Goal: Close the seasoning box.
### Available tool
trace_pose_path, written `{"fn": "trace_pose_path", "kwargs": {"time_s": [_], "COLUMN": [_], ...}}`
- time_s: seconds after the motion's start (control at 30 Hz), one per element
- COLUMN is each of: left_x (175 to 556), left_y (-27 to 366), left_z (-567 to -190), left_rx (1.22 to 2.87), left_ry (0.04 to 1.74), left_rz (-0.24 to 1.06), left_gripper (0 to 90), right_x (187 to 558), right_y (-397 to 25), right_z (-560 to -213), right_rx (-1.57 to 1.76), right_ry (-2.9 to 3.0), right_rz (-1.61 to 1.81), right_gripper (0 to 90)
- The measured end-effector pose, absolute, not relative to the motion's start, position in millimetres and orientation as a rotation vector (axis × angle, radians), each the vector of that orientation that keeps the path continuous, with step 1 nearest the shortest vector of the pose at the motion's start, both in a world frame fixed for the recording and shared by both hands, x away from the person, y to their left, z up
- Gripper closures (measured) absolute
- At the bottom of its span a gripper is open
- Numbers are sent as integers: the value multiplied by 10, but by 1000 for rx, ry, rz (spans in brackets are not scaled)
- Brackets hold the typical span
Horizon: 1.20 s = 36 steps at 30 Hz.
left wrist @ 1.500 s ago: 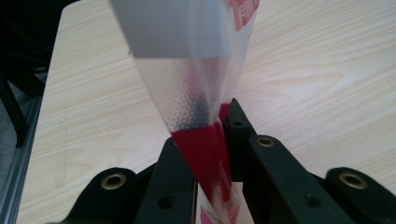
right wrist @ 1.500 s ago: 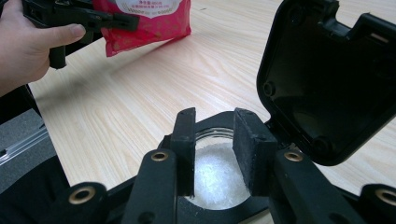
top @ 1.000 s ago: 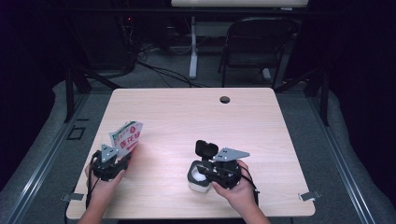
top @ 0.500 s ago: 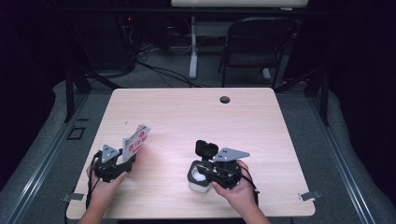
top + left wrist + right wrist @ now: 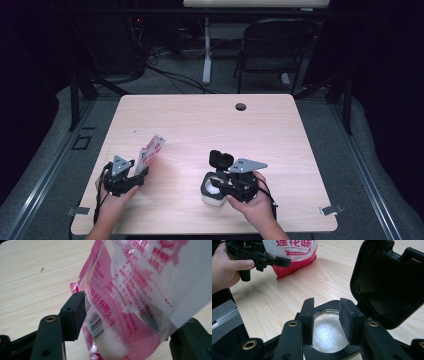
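on wooden table (image 5: pixel 210 125), lower left: left gripper (image 5: pixel 131 176) pinching pink bag (image 5: pixel 150 150); lower middle: right gripper (image 5: pixel 220 185) nearly pressed together over open white jar (image 5: pixel 209 192).

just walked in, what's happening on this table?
A person works two handheld grippers at a wooden table. The left gripper holds a pink and white bag of white granules, tilted toward the centre. The right gripper sits at a small white container with its black flip lid open; white granules lie inside. It looks like a refill of the container from the bag, though nothing is pouring.
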<state>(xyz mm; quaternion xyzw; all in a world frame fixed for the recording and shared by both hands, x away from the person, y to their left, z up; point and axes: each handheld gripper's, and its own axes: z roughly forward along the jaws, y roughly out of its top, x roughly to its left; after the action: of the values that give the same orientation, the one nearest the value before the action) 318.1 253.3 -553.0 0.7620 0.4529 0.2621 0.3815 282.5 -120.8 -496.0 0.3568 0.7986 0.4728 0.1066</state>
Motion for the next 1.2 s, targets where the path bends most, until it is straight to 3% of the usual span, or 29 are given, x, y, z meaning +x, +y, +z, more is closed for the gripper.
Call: {"fn": "trace_pose_path", "kwargs": {"time_s": [1.2], "left_x": [3049], "left_y": [1979], "left_z": [-5670], "left_rx": [2135], "left_ry": [952], "left_rz": [579], "left_gripper": [367], "right_x": [2828], "right_y": [-1243], "right_z": [-4945], "right_rx": [1053], "right_ry": [2342], "right_rz": [1401], "right_gripper": [617]}}
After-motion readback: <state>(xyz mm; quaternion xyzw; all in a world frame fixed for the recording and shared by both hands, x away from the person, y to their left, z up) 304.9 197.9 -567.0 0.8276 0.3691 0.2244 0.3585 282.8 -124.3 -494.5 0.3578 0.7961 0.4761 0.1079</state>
